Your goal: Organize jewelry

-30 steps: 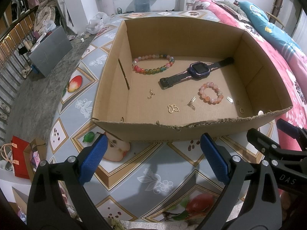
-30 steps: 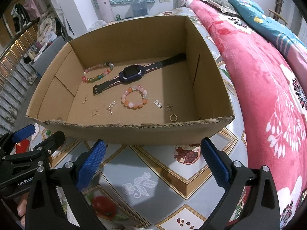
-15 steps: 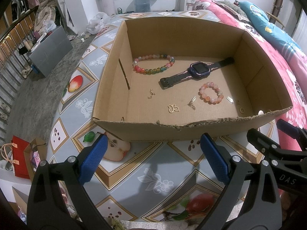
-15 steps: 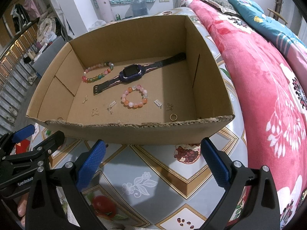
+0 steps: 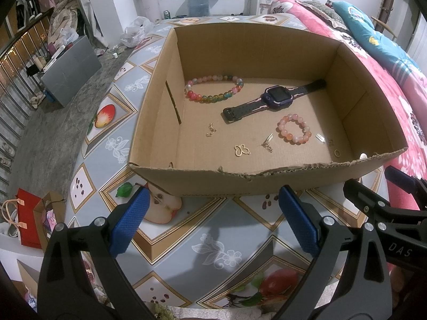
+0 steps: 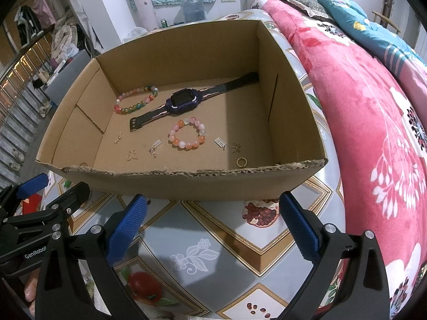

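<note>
An open cardboard box [image 5: 213, 184] [image 6: 202, 184] holds the jewelry. Inside lie a multicoloured bead bracelet [image 5: 213, 88] [image 6: 136, 100], a purple smartwatch [image 5: 276, 98] [image 6: 184, 102], a pink bead bracelet [image 5: 293, 129] [image 6: 188, 133], a gold ring [image 6: 241, 162] and several small charms [image 5: 242, 150]. My left gripper [image 5: 213, 221] hovers open over the tablecloth in front of the box's near wall. My right gripper [image 6: 210, 226] is open too, just before the same wall. Both hold nothing.
The box sits on a table with a fruit-patterned cloth [image 5: 208, 248]. A red floral blanket [image 6: 373, 122] lies to the right. Floor, a grey crate [image 5: 70, 69] and paper bags [image 5: 29, 218] are to the left.
</note>
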`<state>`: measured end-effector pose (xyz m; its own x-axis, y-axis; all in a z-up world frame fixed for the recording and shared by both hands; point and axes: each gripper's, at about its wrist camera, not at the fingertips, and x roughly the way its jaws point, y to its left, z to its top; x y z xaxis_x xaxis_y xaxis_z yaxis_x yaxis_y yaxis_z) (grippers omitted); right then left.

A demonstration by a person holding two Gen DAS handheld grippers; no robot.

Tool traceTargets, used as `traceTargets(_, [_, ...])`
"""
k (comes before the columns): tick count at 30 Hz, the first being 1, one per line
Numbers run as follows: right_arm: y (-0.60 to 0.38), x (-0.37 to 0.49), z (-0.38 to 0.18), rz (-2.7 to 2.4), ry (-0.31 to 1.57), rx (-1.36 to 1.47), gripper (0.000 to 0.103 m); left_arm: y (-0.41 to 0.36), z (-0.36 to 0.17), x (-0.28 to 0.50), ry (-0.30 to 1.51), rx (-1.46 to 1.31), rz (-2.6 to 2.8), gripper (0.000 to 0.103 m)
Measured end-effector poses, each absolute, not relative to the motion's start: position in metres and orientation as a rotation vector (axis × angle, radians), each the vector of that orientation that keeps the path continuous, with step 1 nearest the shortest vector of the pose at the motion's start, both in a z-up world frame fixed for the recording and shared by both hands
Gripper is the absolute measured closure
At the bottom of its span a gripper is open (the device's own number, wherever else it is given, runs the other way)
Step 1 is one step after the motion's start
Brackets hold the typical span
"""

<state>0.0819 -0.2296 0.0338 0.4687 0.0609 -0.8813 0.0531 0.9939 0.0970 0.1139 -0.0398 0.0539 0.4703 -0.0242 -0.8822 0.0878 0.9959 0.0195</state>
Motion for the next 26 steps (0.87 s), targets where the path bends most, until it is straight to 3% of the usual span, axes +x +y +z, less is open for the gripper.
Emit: traceTargets(26, [-0.2306, 0.0817, 0.0336, 0.004, 1.084, 0.114, 0.007, -0.0383, 0.0534, 0.1123, 1.083, 0.064, -0.066, 0.010])
